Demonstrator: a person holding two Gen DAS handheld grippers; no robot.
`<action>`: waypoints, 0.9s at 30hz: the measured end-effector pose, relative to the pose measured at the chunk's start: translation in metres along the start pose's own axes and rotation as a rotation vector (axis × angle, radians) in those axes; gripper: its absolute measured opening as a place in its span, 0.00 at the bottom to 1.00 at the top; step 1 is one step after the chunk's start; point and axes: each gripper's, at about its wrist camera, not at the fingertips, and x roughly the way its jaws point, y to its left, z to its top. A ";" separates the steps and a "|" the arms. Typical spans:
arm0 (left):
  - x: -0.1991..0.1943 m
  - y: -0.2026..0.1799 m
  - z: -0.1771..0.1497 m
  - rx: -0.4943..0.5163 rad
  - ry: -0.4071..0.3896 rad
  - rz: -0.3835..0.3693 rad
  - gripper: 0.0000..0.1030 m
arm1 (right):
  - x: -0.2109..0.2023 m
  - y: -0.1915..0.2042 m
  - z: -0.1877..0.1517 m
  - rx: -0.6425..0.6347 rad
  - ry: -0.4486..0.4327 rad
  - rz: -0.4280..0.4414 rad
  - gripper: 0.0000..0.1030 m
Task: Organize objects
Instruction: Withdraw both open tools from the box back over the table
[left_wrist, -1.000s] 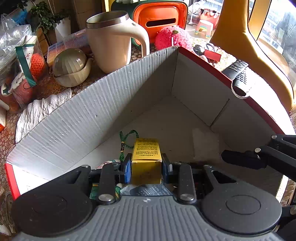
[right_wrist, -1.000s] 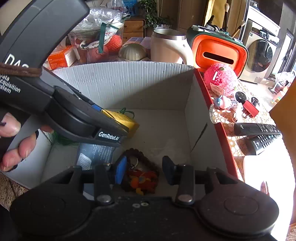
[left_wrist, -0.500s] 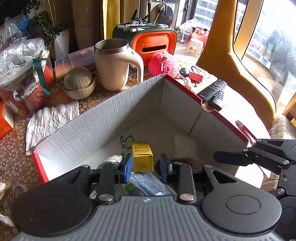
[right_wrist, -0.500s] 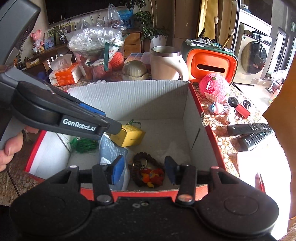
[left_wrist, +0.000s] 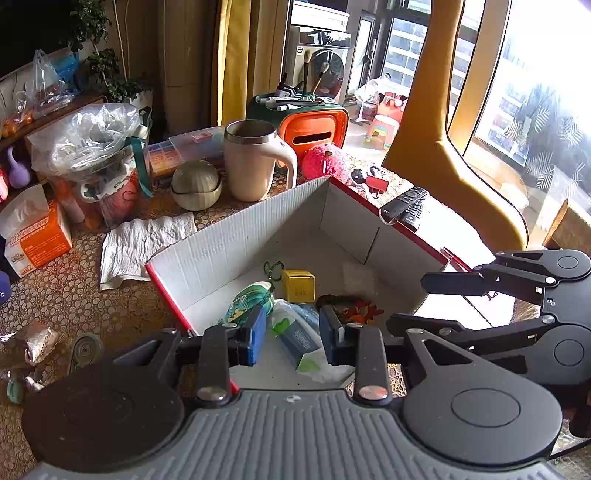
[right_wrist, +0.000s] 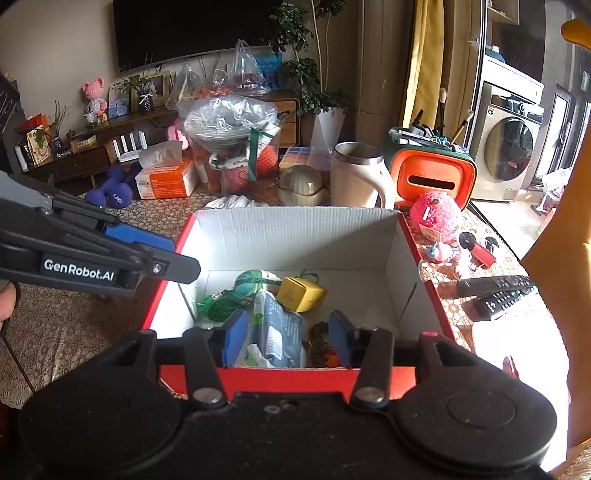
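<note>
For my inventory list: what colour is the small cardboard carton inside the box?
Yellow; the small cardboard carton shows best in the right wrist view.

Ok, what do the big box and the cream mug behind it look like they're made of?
The box looks like corrugated cardboard: ribbed white inner walls, glossy red outside. The mug seems matte cream plastic or coated metal, with a shiny rim that looks like steel; the body's material can't be told for sure.

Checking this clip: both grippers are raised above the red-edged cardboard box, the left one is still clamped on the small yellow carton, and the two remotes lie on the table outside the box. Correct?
Not quite. The left gripper holds nothing: the yellow carton lies on the floor of the box, clear of the jaws, as the left wrist view shows. The right gripper and the remotes are as you say.
</note>
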 end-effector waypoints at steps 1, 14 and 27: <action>-0.006 0.004 -0.006 -0.004 -0.003 0.001 0.30 | -0.002 0.004 0.000 -0.001 -0.003 0.009 0.46; -0.080 0.064 -0.071 -0.066 -0.069 0.073 0.52 | -0.015 0.074 0.001 -0.016 -0.035 0.134 0.62; -0.118 0.133 -0.128 -0.157 -0.080 0.197 0.74 | 0.007 0.136 0.003 -0.038 -0.008 0.217 0.68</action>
